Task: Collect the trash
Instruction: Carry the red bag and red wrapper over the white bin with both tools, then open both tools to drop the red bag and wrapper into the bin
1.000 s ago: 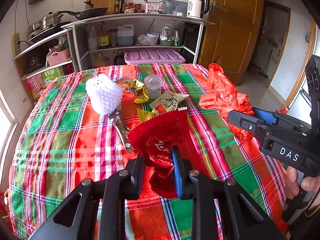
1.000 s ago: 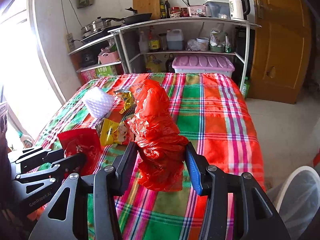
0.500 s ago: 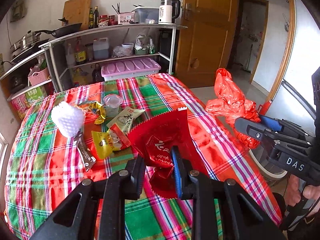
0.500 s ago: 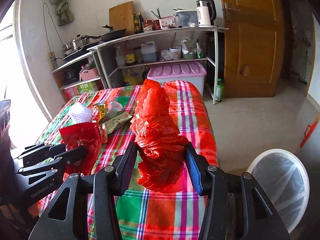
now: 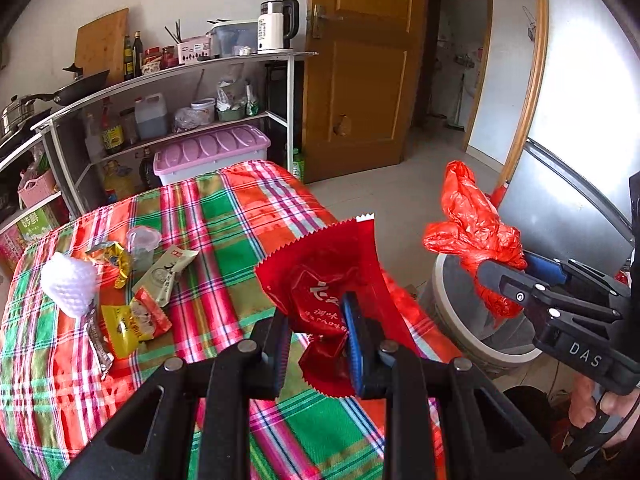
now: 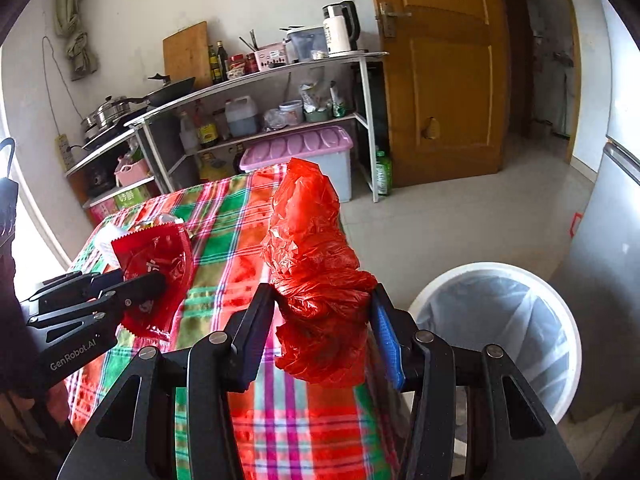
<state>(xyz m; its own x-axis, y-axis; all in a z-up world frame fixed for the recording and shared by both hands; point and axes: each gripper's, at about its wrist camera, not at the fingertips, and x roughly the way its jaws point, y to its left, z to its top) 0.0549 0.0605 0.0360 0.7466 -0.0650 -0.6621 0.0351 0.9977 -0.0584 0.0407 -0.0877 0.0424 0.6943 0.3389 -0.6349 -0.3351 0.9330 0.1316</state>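
My left gripper (image 5: 318,320) is shut on a red snack wrapper (image 5: 320,280) and holds it above the table's right edge; it also shows in the right wrist view (image 6: 154,268). My right gripper (image 6: 320,320) is shut on a crumpled red plastic bag (image 6: 316,248), held beside the table and left of the white bin (image 6: 500,280) with a clear liner. In the left wrist view the bag (image 5: 472,228) hangs over the bin (image 5: 452,304). More trash lies on the plaid tablecloth (image 5: 224,216): a white foam net (image 5: 70,284), yellow wrappers (image 5: 128,324) and a plastic cup (image 5: 142,242).
A metal shelf (image 5: 192,80) with bottles, a kettle and a purple-lidded box (image 5: 212,150) stands behind the table. A wooden door (image 6: 440,68) is beyond. A grey fridge (image 6: 612,240) stands right of the bin. Tiled floor lies between them.
Both grippers have swung right, away from the middle of the table toward the bin, each still holding its item. The bin has come into fuller view.
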